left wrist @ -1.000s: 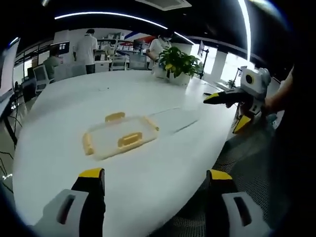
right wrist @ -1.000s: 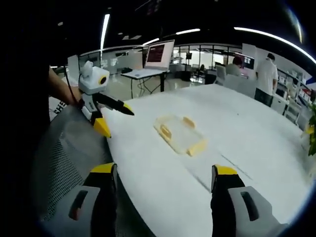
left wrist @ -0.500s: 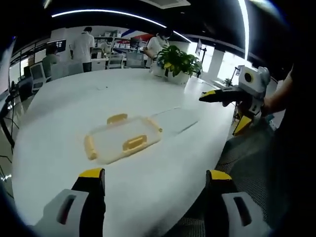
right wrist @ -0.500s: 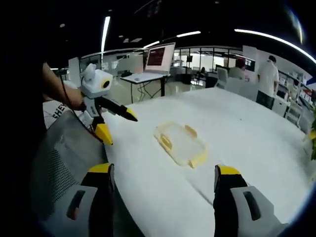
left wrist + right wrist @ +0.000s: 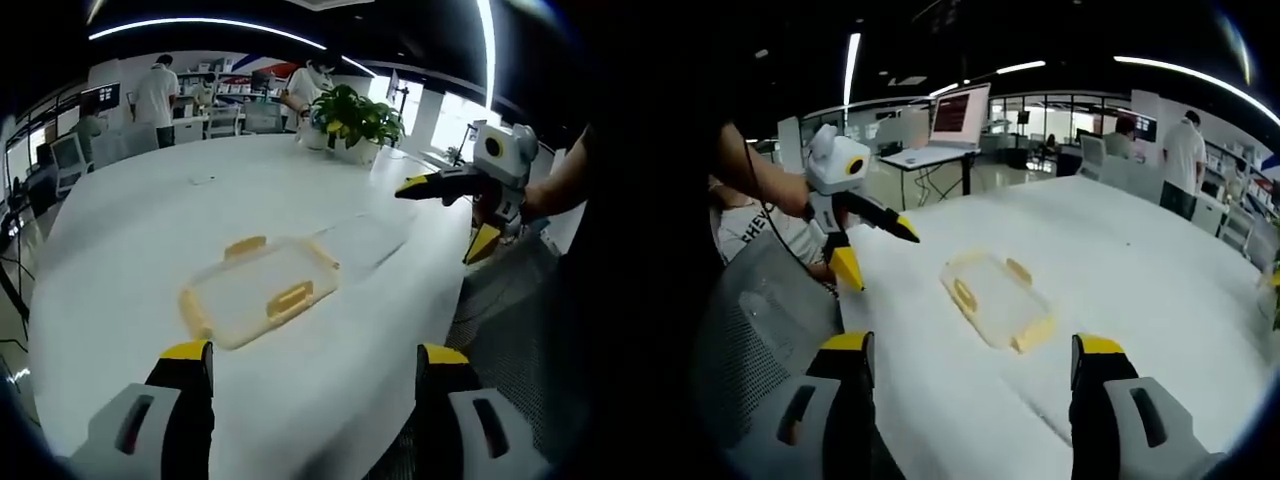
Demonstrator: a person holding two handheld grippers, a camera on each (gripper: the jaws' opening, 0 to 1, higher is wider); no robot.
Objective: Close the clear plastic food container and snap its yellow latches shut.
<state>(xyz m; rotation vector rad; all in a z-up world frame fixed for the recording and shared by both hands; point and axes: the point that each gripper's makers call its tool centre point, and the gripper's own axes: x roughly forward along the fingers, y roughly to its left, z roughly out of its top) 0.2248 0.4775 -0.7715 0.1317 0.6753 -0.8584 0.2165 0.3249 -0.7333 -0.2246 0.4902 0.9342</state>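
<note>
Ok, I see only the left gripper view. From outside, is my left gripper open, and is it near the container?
Observer: Yes, it is open. In the right gripper view the left gripper has its yellow-tipped jaws spread and empty, near the edge of the white table, apart from the clear food container.
Operator: And the right gripper's own jaws?
Observer: The right gripper is open as well, with nothing between the jaws. The container lies ahead of them, untouched.
Operator: What stands behind the left gripper?
Observer: An open laptop on a separate desk, beyond the table.
</note>
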